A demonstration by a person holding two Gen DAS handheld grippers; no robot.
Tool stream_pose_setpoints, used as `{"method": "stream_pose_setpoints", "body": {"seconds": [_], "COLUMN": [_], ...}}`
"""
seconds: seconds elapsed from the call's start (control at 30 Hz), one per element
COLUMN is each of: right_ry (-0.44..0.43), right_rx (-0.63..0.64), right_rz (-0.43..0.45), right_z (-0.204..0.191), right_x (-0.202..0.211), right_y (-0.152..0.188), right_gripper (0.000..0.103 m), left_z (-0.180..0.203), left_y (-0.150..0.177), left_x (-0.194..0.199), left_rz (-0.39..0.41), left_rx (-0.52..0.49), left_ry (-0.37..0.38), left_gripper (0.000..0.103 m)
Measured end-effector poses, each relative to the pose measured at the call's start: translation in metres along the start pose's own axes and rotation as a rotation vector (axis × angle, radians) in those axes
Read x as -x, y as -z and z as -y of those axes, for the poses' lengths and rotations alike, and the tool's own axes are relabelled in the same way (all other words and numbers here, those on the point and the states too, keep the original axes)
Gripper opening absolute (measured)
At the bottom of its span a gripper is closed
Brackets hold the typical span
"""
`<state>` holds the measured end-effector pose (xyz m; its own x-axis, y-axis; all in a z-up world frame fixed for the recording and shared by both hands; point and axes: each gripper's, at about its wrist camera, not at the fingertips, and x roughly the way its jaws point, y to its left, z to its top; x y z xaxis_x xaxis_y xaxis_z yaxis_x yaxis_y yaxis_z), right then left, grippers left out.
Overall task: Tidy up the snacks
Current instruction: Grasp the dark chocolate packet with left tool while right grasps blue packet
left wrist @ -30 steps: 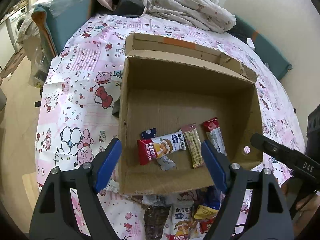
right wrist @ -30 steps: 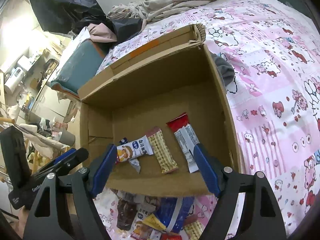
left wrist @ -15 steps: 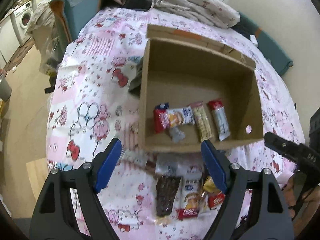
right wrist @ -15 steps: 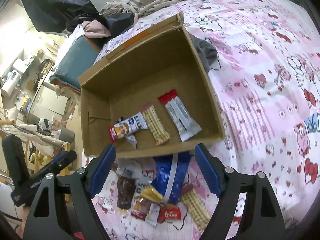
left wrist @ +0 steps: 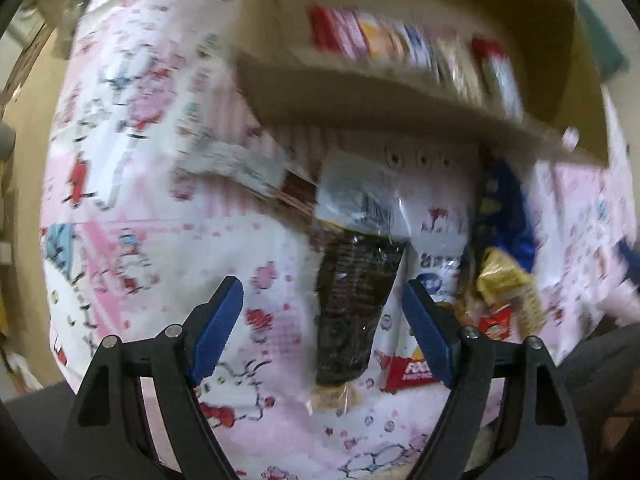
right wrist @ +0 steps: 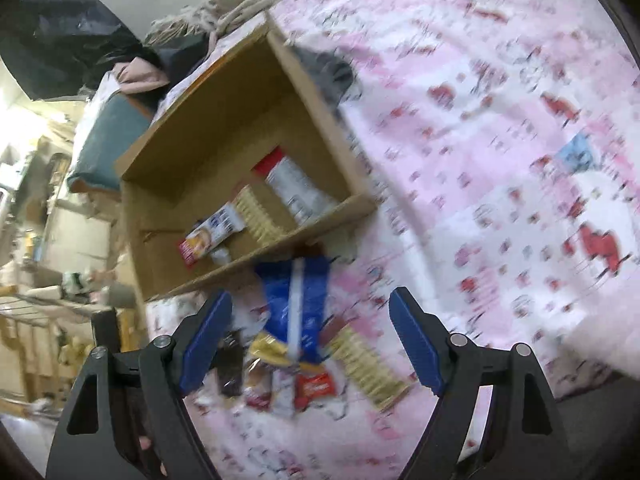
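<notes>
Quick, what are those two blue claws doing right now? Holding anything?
Left gripper: open, empty, above the dark snack packet.
Right gripper: open, empty, over the snack pile.

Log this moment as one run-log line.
left gripper: open over dark packet | right gripper: open over blue bag | box: three bars inside

Both views: heavy motion blur. Left wrist view smears most in the upper half; cardboard box and its wrappers are unreadable, while the dark snack packet at centre stays fairly sharp. Right wrist view blurs the bedspread at right. Warm, even indoor light; bright overexposed patch at far left, possibly a window. Fisheye bending and black vignette at corners.
</notes>
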<state>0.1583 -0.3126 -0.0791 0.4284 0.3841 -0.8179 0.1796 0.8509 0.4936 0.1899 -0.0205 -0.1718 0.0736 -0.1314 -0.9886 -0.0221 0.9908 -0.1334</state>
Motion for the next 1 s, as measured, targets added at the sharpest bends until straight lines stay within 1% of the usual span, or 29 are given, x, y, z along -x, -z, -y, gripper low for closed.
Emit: {"method": "stream_pose_setpoints", "body": {"seconds": [0.03, 0.07, 0.1, 0.17, 0.23, 0.3, 0.4, 0.47, 0.53, 0.6, 0.67, 0.73, 0.8, 0.83, 0.87, 0.9, 0.93, 0.97, 1.0], "right_ry": [-0.007, -0.017, -0.019, 0.003, 0.035, 0.044, 0.052, 0.055, 0.052, 0.055, 0.063, 0.073, 0.075, 0.074, 0.072, 0.069, 0.064, 0.059, 0.057], "right_rx": [-0.011, -0.024, -0.031, -0.038, -0.046, -0.053, -0.053, -0.046, -0.041, -0.035, -0.034, -0.035, -0.043, -0.048, -0.052, -0.058, -0.066, -0.074, -0.078], "right_rz": [0.011, 0.017, 0.019, 0.027, 0.046, 0.053, 0.049, 0.042, 0.039, 0.041, 0.045, 0.046, 0.042, 0.038, 0.036, 0.033, 0.03, 0.025, 0.022], "right_z": [0.002, 0.005, 0.006, 0.009, 0.01, 0.012, 0.011, 0.009, 0.008, 0.007, 0.007, 0.009, 0.011, 0.012, 0.013, 0.013, 0.015, 0.016, 0.016], "right_x": [0.002, 0.004, 0.004, 0.004, 0.006, 0.007, 0.004, 0.001, 0.001, 0.001, 0.002, 0.002, 0.002, 0.001, 0.001, 0.002, 0.002, 0.001, 0.001], "right_y": [-0.002, -0.002, -0.003, -0.004, -0.005, -0.008, -0.008, -0.007, -0.007, -0.007, -0.006, -0.007, -0.006, -0.006, -0.006, -0.005, -0.005, -0.004, -0.004], "right_gripper": [0.083, 0.083, 0.083, 0.083, 0.083, 0.083, 0.083, 0.083, 0.083, 0.083, 0.083, 0.083, 0.083, 0.083, 0.083, 0.083, 0.083, 0.083, 0.083], "left_z": [0.006, 0.01, 0.015, 0.023, 0.031, 0.036, 0.039, 0.04, 0.043, 0.04, 0.034, 0.025, 0.015, 0.012, 0.011, 0.01, 0.01, 0.01, 0.009], "left_y": [0.0, 0.0, 0.0, 0.0, 0.002, 0.005, 0.006, 0.007, 0.009, 0.01, 0.011, 0.013, 0.018, 0.022, 0.024, 0.026, 0.027, 0.029, 0.033], "left_x": [-0.009, -0.012, -0.014, -0.018, -0.023, -0.026, -0.026, -0.024, -0.015, -0.011, -0.008, -0.004, 0.003, 0.008, 0.013, 0.018, 0.025, 0.033, 0.038], "left_rz": [-0.023, -0.022, -0.01, -0.006, -0.002, 0.014, 0.023, 0.024, 0.036, 0.033, 0.03, 0.026, 0.016, 0.012, 0.012, 0.017, 0.031, 0.054, 0.058], "left_rx": [-0.02, -0.039, -0.06, -0.084, -0.116, -0.141, -0.13, -0.141, -0.144, -0.137, -0.116, -0.088, -0.059, -0.048, -0.044, -0.045, -0.051, -0.061, -0.066], "left_ry": [-0.023, -0.052, -0.08, -0.102, -0.119, -0.143, -0.144, -0.135, -0.125, -0.101, -0.068, -0.037, 0.005, 0.028, 0.052, 0.067, 0.076, 0.075, 0.088], "left_gripper": [0.079, 0.079, 0.081, 0.088, 0.099, 0.101, 0.1, 0.088, 0.058, 0.051, 0.049, 0.042, 0.038, 0.031, 0.028, 0.022, 0.012, 0.011, 0.009]}}
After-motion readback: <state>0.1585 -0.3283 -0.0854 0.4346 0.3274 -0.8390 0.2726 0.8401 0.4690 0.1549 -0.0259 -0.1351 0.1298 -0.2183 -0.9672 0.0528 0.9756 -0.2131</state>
